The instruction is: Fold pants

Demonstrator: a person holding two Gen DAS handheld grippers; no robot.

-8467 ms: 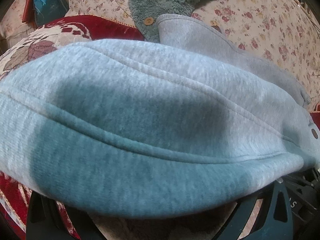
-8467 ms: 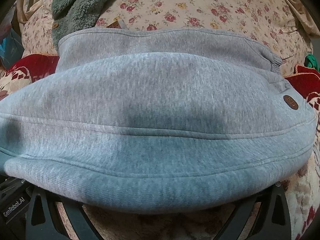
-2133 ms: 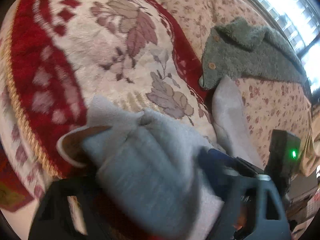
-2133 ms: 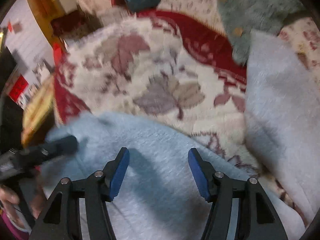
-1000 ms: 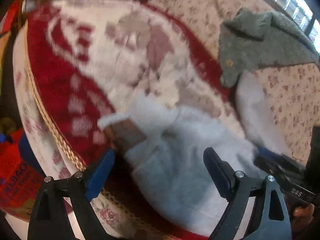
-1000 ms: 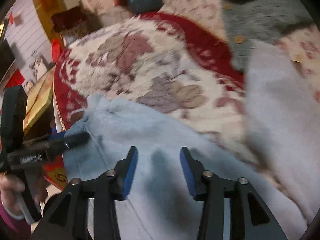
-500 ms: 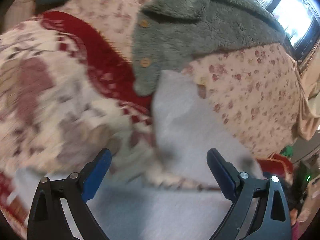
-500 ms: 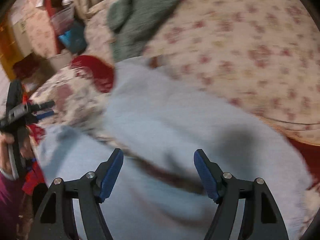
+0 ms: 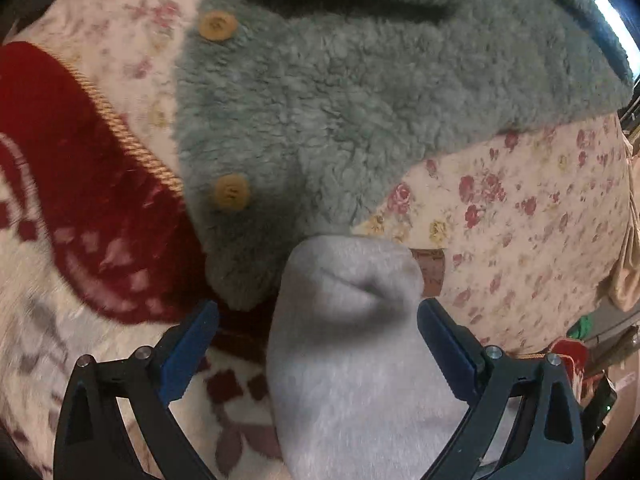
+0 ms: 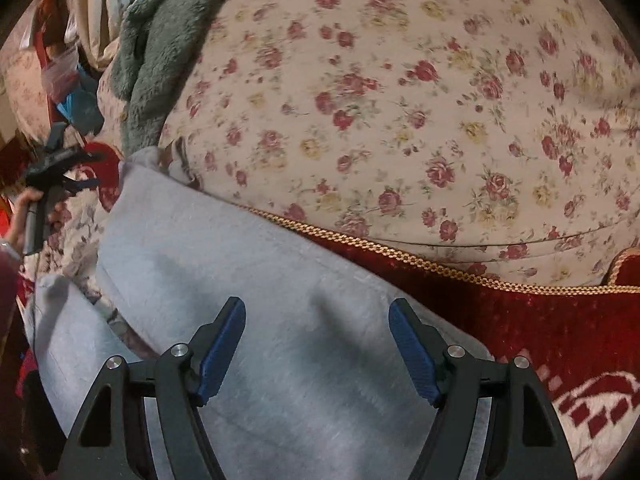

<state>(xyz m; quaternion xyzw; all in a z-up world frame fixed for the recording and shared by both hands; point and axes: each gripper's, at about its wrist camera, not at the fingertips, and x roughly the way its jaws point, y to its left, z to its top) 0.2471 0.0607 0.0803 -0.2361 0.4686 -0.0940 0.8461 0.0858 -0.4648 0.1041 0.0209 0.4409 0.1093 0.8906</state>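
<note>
Two blue-padded fingers of the left gripper (image 9: 318, 322) stand wide apart in the left wrist view, and they hold nothing. Between them lies the end of one leg of the grey pants (image 9: 352, 344); the cloth reaches from 6 o'clock up to the middle of the picture and does not touch the left pad, while near the right pad I cannot tell if it touches. The end of the leg is a little bunched, with a dark fold in it. At 12 o'clock from it is a green fleece jacket (image 9: 340, 92) with two tan buttons, and its lower edge is just beside the leg end. A small brown label (image 9: 430, 276) shows at 1 o'clock of the leg end. At 9 o'clock is a red and cream patterned blanket (image 9: 92, 208), and at 3 o'clock a floral cover (image 9: 520, 216).

In the right wrist view the right gripper (image 10: 318, 344) is also wide open and grips nothing. The pants (image 10: 240, 280) lie flat under and between its fingers, running from 6 o'clock toward 10 o'clock. The floral cover (image 10: 400, 100) fills the upper part. The blanket (image 10: 540, 332) is at 4 o'clock. The jacket (image 10: 160, 48) is at 11 o'clock. At 9 o'clock the left gripper (image 10: 86, 184) is seen in a hand (image 10: 18, 216).
</note>
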